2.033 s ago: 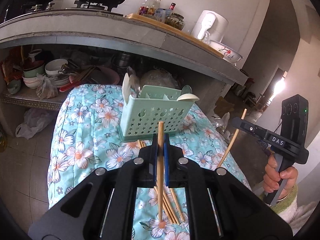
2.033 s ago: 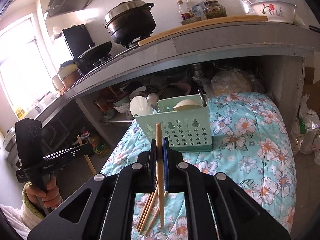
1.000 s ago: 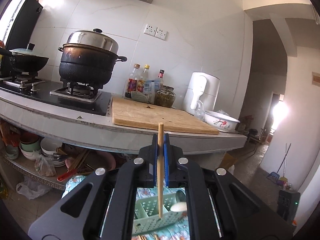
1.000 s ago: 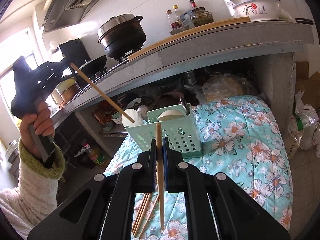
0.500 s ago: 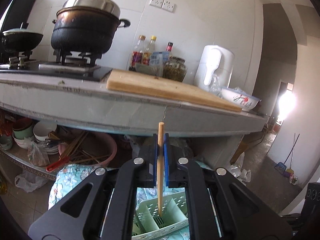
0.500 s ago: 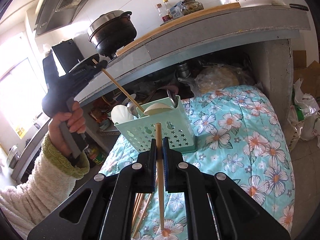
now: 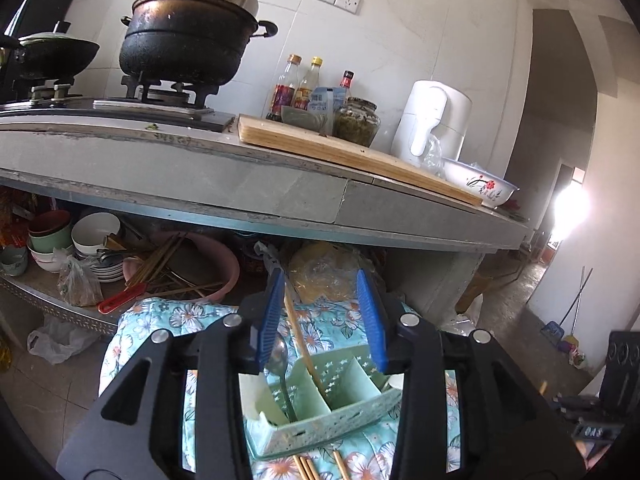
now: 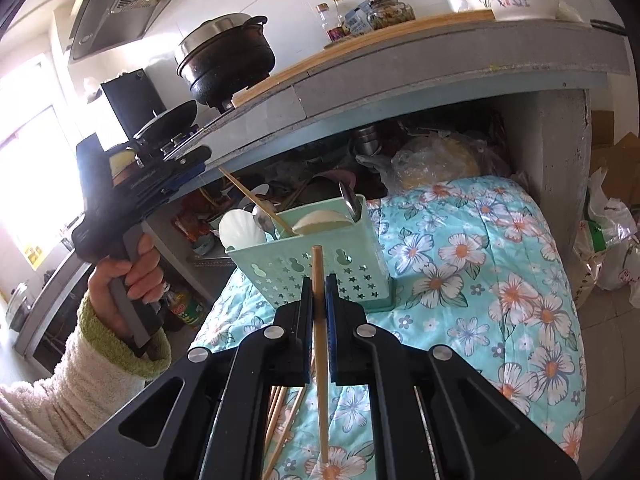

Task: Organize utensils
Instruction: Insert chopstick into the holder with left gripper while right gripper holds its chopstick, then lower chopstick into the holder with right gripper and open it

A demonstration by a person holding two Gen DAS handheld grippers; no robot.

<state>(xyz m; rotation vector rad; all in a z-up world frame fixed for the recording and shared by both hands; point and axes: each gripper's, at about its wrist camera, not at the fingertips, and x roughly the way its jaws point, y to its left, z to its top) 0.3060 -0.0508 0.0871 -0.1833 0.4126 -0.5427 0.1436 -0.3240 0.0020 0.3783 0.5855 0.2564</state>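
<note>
A mint-green utensil caddy [image 7: 320, 416] [image 8: 320, 264] stands on a floral-covered table. My left gripper [image 7: 322, 316] is open above it; a wooden chopstick [image 7: 304, 348] [image 8: 256, 202] leans free in a caddy compartment beside a metal spoon [image 7: 282, 364]. My right gripper [image 8: 319, 292] is shut on another chopstick [image 8: 320, 360], held in front of the caddy. Several loose chopsticks [image 8: 280, 412] [image 7: 308, 466] lie on the cloth [image 8: 480, 280] below. White spoons [image 8: 240, 228] stick out of the caddy. The left gripper also shows in the right wrist view [image 8: 188, 168].
A concrete counter [image 7: 240, 172] overhangs the table, carrying a black pot [image 7: 188, 40], a cutting board [image 7: 352, 152], bottles [image 7: 304, 88] and a bowl [image 7: 480, 188]. Bowls and dishes [image 7: 72, 240] crowd the shelf underneath. Plastic bags [image 8: 608, 248] sit on the floor to the right.
My left gripper has opened and let its chopstick go into the caddy, where it now leans. My right gripper still holds its chopstick and has moved slightly closer to the caddy.
</note>
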